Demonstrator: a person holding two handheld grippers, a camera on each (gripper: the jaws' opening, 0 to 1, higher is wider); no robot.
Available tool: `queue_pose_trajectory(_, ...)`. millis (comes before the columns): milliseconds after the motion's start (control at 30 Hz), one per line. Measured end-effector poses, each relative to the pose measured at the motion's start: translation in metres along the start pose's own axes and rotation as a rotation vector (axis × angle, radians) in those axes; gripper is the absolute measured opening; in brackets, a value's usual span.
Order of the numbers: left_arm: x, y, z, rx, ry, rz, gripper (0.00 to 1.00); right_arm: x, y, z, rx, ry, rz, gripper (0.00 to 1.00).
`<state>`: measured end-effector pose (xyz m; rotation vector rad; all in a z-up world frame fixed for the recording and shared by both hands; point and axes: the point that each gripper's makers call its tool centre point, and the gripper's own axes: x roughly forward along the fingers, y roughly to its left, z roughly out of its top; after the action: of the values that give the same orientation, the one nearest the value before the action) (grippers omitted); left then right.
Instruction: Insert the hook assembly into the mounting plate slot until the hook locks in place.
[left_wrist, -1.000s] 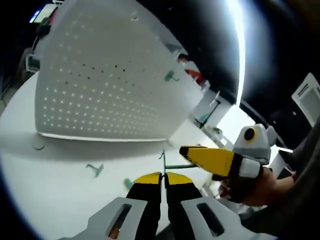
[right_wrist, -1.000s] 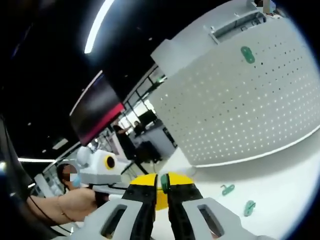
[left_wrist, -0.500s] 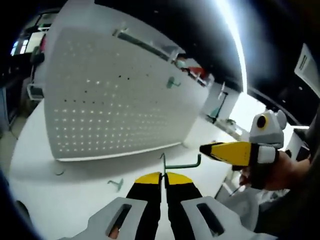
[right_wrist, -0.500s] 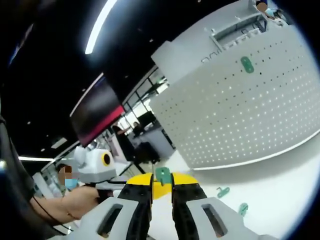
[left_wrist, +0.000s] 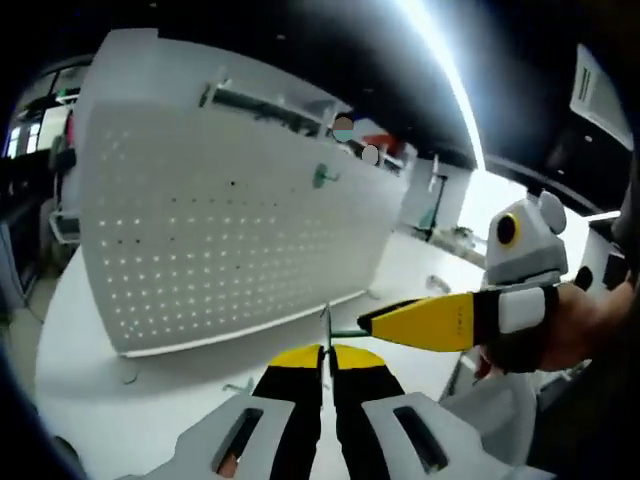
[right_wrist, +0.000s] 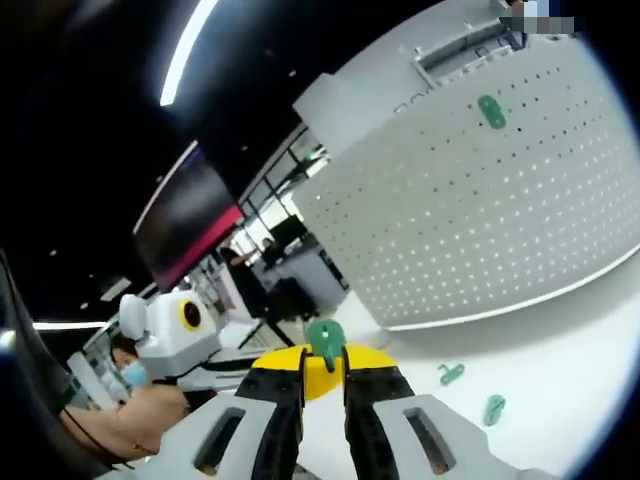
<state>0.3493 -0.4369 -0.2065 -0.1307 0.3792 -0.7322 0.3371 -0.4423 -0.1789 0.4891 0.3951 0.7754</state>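
Note:
My left gripper (left_wrist: 326, 352) is shut on a thin green wire hook (left_wrist: 328, 326), whose arm runs off to the right. In the left gripper view my right gripper (left_wrist: 368, 322) comes in from the right, its yellow tip meeting the end of that arm. In the right gripper view the right gripper (right_wrist: 322, 358) is shut on a small green plate (right_wrist: 325, 338) that sticks up between its jaws. Behind stands a white pegboard (left_wrist: 220, 230) (right_wrist: 480, 220) with one green hook (left_wrist: 322, 177) (right_wrist: 491, 110) mounted high on it.
The white table (right_wrist: 570, 350) carries two loose green pieces (right_wrist: 452, 373) (right_wrist: 494, 408) in front of the pegboard. A hand (right_wrist: 150, 405) holds the left gripper at the lower left of the right gripper view. Shelving and other desks stand far behind.
The right gripper has moved in along the hook's arm, from just beside its upturned end to covering it. Both views have shifted with the hands.

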Motion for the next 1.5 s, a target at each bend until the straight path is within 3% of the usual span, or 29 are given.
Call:
queue_pose_trajectory(433,-0.003,-0.005,0.009,0.046,-0.048,-0.008,0.02,0.002,0.001,0.002,0.069,-0.025,-0.002,0.03)
queue_pose_trajectory(600,-0.002,-0.005,0.010,0.057,-0.041,-0.005,0.02,0.002,0.002,0.003,0.070,-0.028,-0.009,0.03)
queue_pose_trajectory(700,-0.001,-0.006,0.009,0.045,-0.034,-0.007,0.02,0.001,0.000,0.003,0.014,-0.032,-0.030,0.01)
queue_pose_trajectory(933,0.000,-0.007,0.010,0.010,-0.023,-0.016,0.03,0.000,-0.001,0.006,-0.025,-0.046,-0.046,0.00)
queue_pose_trajectory(1167,0.002,-0.008,0.007,0.033,0.008,-0.014,0.05,0.000,-0.004,0.004,-0.060,-0.031,-0.049,0.00)
queue_pose_trajectory(1333,0.003,-0.013,0.001,-0.009,0.019,-0.040,0.13,0.000,-0.003,0.006,-0.073,-0.032,-0.043,0.00)
queue_pose_trajectory(1500,0.005,-0.018,-0.002,-0.014,0.033,-0.051,0.32,-0.001,0.000,0.008,-0.095,-0.035,-0.032,0.00)
